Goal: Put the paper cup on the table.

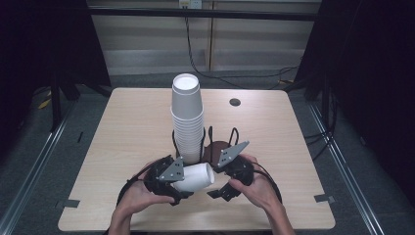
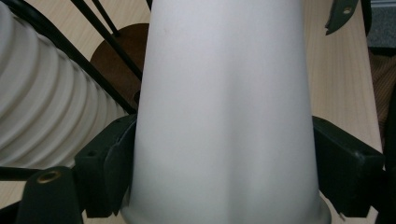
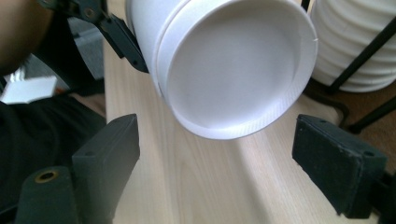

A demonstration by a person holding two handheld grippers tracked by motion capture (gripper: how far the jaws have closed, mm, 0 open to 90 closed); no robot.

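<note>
Both hands sit low: left gripper (image 1: 188, 188) squeezes a white cup (image 1: 195, 177) sideways; right gripper (image 1: 221, 190) gapes empty. Squeeze harder and it could crumple or slip.

I can read no text, label, brand or number anywhere; the cups and table before me are plain.

Cup (image 1: 195, 177) plain white; stacked cups (image 1: 187, 117) white, ribbed; wire rack (image 1: 205, 142) black; tabletop (image 1: 132, 132) pale woodgrain.
</note>
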